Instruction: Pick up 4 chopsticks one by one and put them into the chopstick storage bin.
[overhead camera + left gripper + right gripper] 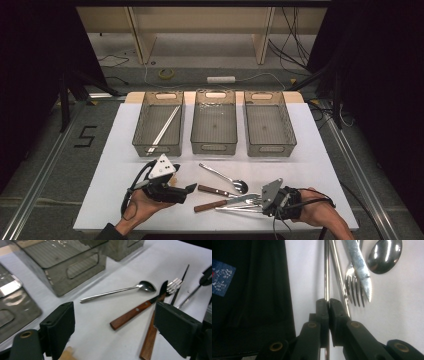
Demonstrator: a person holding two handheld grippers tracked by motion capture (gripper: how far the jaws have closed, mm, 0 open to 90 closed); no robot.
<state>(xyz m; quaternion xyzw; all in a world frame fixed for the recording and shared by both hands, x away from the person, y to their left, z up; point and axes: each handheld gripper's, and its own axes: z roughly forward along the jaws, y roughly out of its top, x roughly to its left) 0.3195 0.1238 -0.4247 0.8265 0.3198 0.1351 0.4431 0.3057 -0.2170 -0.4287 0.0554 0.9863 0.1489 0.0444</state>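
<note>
- Now the right tongs [329, 302] are pressed together on a thin steel rod [326, 270], which looks like one chopstick; the pads pinch it near one end, and a second rod [338, 272] lies just beside it, outside the grip.
- Held that way, the chopstick lies at the near right part of the white worktop [125, 150], in the pile of cutlery, touching or almost touching the fork [354, 290] and the serrated knife [359, 267].
- For a good lift, I would raise the rod slowly and straight up, because the grip is near the end and the long free part can swing or slip around between the pads.
- It is better to watch that the neighbouring rod and the fork tines do not come up together with it.
- Meanwhile the left tongs [115, 330] stand wide open and hold nothing; they hover above the worktop, pointing toward the spoon [117, 291] and the two wooden handles [132, 315].
- Three grey see-through bins stand in a row at the far side of the worktop.
- Inside the left bin [142, 142] there are already long pale sticks [164, 129] lying diagonally, probably chopsticks, so I judge the held rod belongs there.
- By contrast, the middle bin [214, 145] and the right bin [270, 147] seem to have nothing in them, although reflections on the middle one make this a little uncertain.
</note>
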